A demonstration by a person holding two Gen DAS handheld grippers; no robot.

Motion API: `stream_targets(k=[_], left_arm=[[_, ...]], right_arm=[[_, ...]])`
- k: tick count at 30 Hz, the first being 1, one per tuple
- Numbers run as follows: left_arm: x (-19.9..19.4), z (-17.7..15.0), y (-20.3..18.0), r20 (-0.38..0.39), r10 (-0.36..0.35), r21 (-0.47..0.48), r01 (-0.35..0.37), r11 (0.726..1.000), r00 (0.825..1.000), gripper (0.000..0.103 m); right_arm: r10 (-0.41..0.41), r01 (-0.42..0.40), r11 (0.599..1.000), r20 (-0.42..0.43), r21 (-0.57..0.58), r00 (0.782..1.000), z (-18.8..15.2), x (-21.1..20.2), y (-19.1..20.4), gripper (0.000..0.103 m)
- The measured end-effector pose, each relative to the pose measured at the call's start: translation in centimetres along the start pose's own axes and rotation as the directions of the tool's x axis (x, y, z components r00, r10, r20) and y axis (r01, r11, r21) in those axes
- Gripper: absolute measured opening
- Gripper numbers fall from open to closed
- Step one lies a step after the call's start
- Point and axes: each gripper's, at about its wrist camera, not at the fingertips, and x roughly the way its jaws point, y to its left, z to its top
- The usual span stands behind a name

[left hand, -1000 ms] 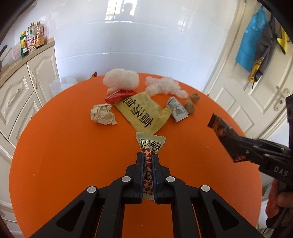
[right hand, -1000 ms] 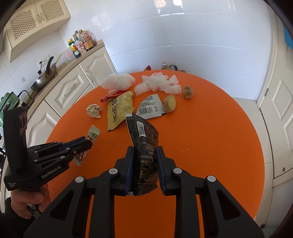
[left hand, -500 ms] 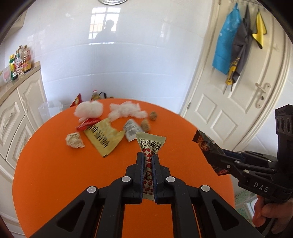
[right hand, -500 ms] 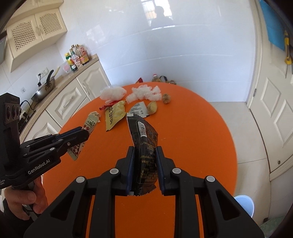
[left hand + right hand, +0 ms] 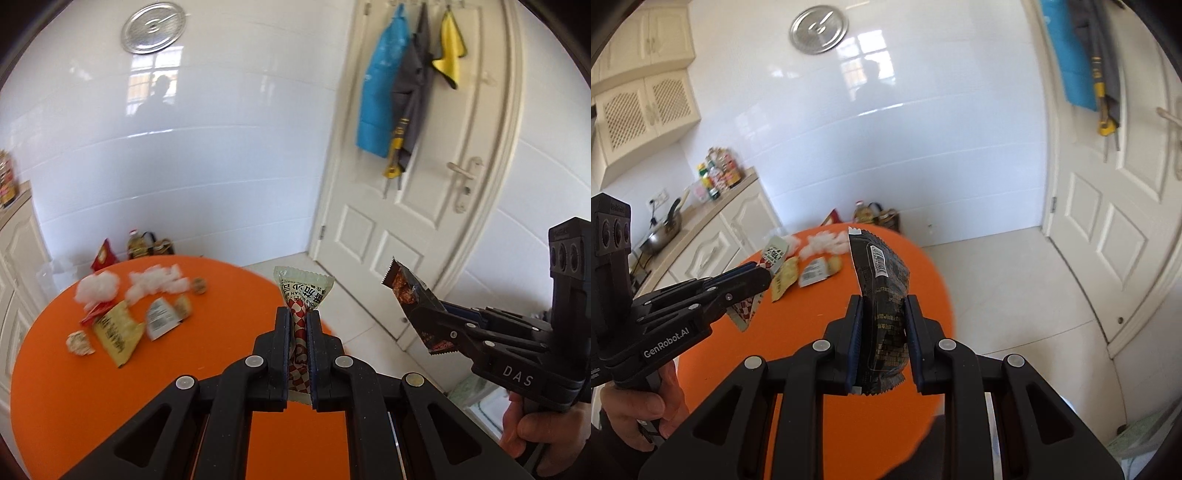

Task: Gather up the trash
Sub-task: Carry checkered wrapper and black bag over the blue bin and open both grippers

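the left gripper (image 5: 297, 317) is clamped on a red-and-white checked wrapper (image 5: 301, 295), its pale printed top sticking up past the fingertips and its lower end hanging out beneath the pads. the right gripper (image 5: 882, 306) is clamped on a black snack packet (image 5: 882, 295) that stands upright between the pads, a white label near its upper end. both pieces are held up in the air, clear of the round orange table (image 5: 221, 295) below.

from the left wrist view the right gripper (image 5: 436, 317) shows at the right edge, a hand (image 5: 535, 432) around its handle, the black packet (image 5: 410, 295) poking out toward the white door (image 5: 424, 206). from the right wrist view the left gripper (image 5: 761, 275) reaches in from the left with the checked wrapper (image 5: 764, 273) pinched in it, a hand (image 5: 639, 410) on its grip.

the rest of the trash lies on the far side of the table, somewhat blurred — a yellow wrapper (image 5: 118, 332), a crumpled paper ball (image 5: 79, 343) just beside it, a small silver packet (image 5: 160, 321), a red wrapper (image 5: 94, 314), two white fluffy heaps (image 5: 98, 291) (image 5: 159, 284) and a small brown lump (image 5: 199, 286).

beyond the table stand cream cabinets (image 5: 720, 236) with bottles (image 5: 718, 173) and a pan (image 5: 663, 232) on the counter. a blue garment (image 5: 380, 96) and a yellow cloth (image 5: 448, 62) hang on the door — a round metal lid (image 5: 153, 27) hangs on the white tiled wall.
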Motion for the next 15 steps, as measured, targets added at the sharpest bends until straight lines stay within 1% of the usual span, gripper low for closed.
stream_targets(k=[2,4,7,10,12,15], left_arm=[[1.3,0.3,-2.3,-0.013,-0.054,0.025,0.054,0.998,0.998,0.004],[3.4,0.5,-4.6,-0.044,-0.098,0.053,0.101,0.994,0.994,0.004],[6.5,0.2,-8.3,-0.105,-0.173,0.087,0.182,0.979,0.979,0.004],[9.8,-0.5,-11.9,-0.176,-0.234,0.114,0.256,0.960,0.956,0.004],[12.3,-1.2,-13.9,-0.234,-0.263,0.120,0.297,0.947,0.936,0.004],[16.2,-2.4,-16.2,-0.325,-0.293,0.118,0.346,0.931,0.899,0.004]], right_arm=[[-0.046,0.045,0.998,0.012,0.035,0.999,-0.4,-1.5,-2.5,0.022],[-0.093,0.092,0.993,0.015,0.078,0.996,-1.0,-2.8,-5.3,0.022],[-0.164,0.161,0.976,0.002,0.147,0.987,-2.3,-4.4,-9.8,0.022],[-0.228,0.230,0.950,-0.034,0.210,0.973,-4.2,-5.1,-14.0,0.022],[-0.251,0.259,0.930,-0.063,0.262,0.966,-5.9,-5.4,-17.0,0.022],[-0.271,0.295,0.899,-0.119,0.324,0.955,-8.4,-4.8,-20.9,0.022]])
